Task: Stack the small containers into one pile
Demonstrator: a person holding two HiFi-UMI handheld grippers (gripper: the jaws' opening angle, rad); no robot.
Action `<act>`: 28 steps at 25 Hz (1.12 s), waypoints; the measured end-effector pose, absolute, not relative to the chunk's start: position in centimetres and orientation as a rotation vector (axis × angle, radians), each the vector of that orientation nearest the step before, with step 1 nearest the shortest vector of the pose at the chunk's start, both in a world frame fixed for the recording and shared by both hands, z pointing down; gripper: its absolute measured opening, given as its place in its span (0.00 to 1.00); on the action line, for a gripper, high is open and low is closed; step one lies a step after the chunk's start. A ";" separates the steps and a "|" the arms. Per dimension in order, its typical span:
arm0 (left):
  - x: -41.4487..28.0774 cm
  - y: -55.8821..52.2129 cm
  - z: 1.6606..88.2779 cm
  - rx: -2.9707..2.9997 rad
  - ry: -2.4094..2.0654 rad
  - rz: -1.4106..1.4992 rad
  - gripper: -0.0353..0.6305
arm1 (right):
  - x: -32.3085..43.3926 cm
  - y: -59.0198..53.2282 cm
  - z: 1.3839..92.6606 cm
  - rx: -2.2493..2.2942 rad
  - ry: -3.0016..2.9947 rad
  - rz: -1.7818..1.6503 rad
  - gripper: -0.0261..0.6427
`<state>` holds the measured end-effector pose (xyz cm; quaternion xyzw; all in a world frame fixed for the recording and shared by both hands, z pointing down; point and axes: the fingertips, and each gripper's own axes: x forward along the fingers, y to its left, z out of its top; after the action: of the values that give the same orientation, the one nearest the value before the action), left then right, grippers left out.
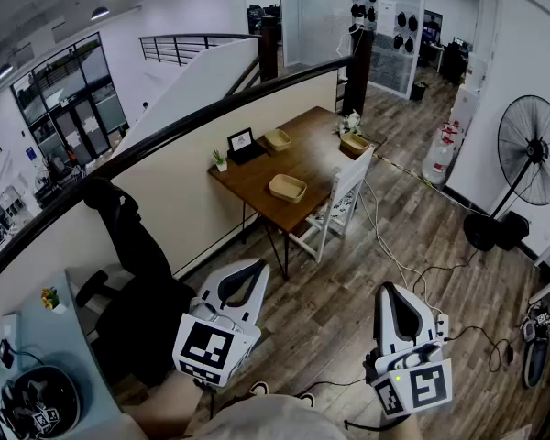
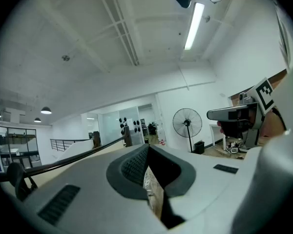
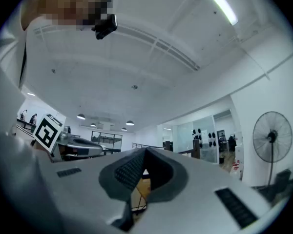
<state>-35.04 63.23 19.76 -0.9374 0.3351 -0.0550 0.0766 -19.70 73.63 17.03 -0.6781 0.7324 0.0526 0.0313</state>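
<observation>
Three small tan containers stand apart on a brown wooden table far ahead: one near its front, one at the back left, one at the back right. My left gripper is held low at the bottom left of the head view, well short of the table, shut with nothing in it. My right gripper is at the bottom right, also shut and empty. In the left gripper view the jaws meet; in the right gripper view the jaws meet too.
A white chair stands at the table's near right side. A small framed sign and a potted plant sit on the table. A black floor fan stands at the right, cables trail over the wood floor, and a black railing runs behind.
</observation>
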 end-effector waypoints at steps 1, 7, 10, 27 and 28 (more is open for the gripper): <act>-34.8 63.3 19.7 -2.807 1.010 -0.166 0.06 | -19.3 73.8 17.0 -2.083 2.249 0.160 0.04; -32.7 64.2 19.5 -2.804 1.012 -0.159 0.06 | -17.0 74.9 17.1 -2.055 2.241 0.153 0.04; -31.5 65.1 20.5 -2.798 1.023 -0.200 0.06 | -16.0 75.7 17.7 -2.032 2.254 0.141 0.04; -30.4 65.8 20.2 -2.749 1.208 -0.013 0.65 | -11.0 76.2 19.6 -2.087 2.132 0.146 0.69; -30.5 65.4 20.5 -2.750 1.217 -0.013 0.65 | -11.0 75.9 19.8 -2.088 2.138 0.147 0.69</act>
<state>-30.53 65.37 20.46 -0.9124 0.4038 -0.0042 0.0670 -11.04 75.85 19.84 -0.6958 0.7126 0.0490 0.0747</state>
